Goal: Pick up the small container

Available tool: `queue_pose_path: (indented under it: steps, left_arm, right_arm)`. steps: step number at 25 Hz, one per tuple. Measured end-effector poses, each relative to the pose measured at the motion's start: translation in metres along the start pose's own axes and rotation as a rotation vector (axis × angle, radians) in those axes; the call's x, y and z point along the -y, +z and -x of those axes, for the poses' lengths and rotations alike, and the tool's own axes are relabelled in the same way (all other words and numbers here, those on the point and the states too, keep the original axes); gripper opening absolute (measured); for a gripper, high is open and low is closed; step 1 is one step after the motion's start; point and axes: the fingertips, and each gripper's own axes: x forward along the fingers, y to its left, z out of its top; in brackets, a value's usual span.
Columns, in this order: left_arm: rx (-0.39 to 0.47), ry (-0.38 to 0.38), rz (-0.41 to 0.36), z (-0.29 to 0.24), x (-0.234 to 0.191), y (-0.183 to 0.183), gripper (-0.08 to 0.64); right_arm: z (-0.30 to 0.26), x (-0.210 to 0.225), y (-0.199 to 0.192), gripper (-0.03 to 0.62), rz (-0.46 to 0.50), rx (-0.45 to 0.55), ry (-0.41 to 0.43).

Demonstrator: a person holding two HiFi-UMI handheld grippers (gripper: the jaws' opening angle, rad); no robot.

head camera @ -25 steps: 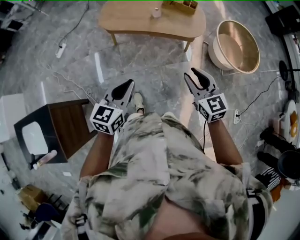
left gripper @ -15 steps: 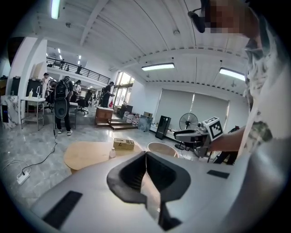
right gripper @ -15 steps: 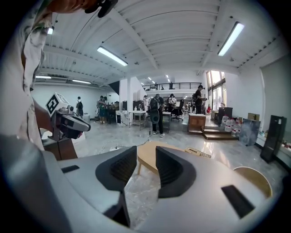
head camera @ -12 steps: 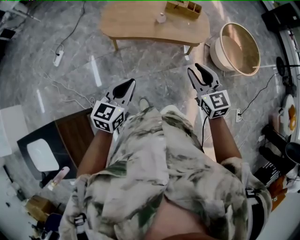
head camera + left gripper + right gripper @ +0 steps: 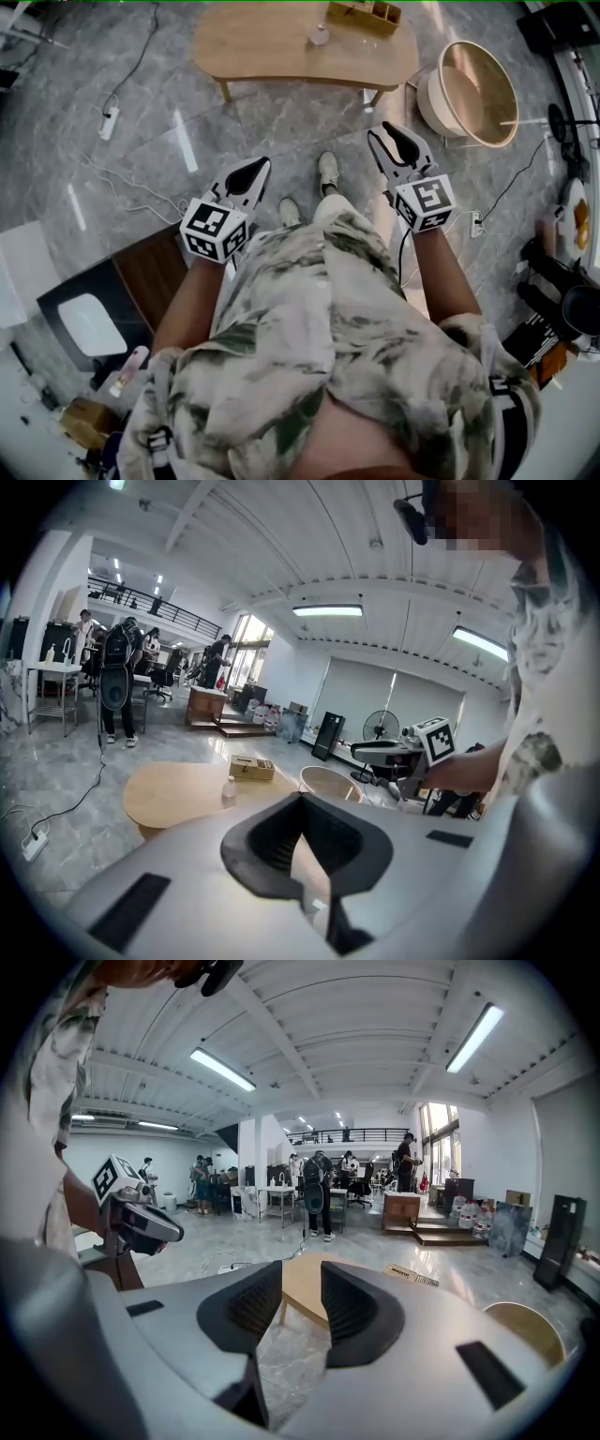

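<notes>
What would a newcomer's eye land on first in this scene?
The two handheld tools stand out first: the left gripper and right gripper, each carrying a cube of black-and-white squares, held out over a grey marble floor. Ahead stands a low wooden table with a small container on it. A big round wooden tub sits to its right.

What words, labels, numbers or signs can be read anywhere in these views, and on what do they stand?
No word or number can be read in any view.
Box on the wooden table: dark print on its top, too small and blurred to read.
Cubes on the left gripper and right gripper: black-and-white square markers only, no letters or digits.
</notes>
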Motion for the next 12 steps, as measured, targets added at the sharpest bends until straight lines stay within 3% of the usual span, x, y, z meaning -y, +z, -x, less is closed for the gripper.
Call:
queue_pose_path:
  steps: [12]
  left_arm:
    - [-0.06, 0.017, 0.023, -0.084, -0.047, 0.029, 0.021]
  right_arm:
    - [-0.101, 0.098, -0.008, 0.149, -0.01, -0.017, 0.021]
